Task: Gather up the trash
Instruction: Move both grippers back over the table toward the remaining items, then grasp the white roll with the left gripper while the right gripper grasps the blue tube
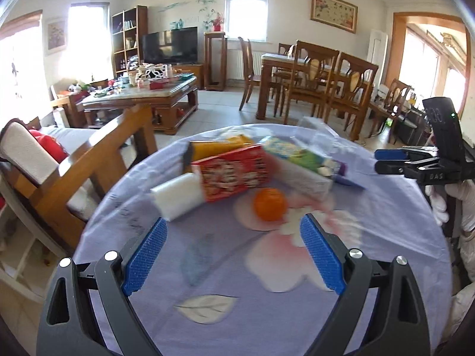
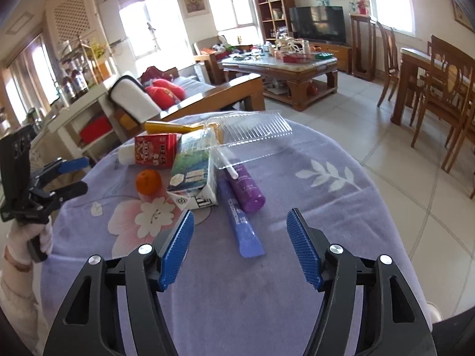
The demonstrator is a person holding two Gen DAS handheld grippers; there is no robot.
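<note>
A pile of trash lies on a round table with a purple flowered cloth point(image 2: 311, 195). It holds a red carton point(image 1: 234, 172) point(image 2: 154, 149), a green and white carton point(image 2: 194, 175) point(image 1: 299, 163), a yellow tube point(image 2: 169, 127), a white block point(image 1: 178, 197), an orange point(image 1: 269, 204) point(image 2: 148, 180), a purple bottle point(image 2: 248, 187), a blue tube point(image 2: 242, 225) and a clear plastic tray point(image 2: 252, 132). My left gripper point(image 1: 234, 231) is open and empty, just short of the orange. My right gripper point(image 2: 240, 222) is open and empty, with the blue tube between its fingers.
A wooden sofa with red cushions point(image 2: 166, 92) stands beyond the table. A cluttered coffee table point(image 2: 282, 65) and a TV point(image 2: 317, 23) are farther back. A dining table with chairs point(image 1: 314, 80) stands to the right. The tiled floor point(image 2: 386, 136) surrounds the table.
</note>
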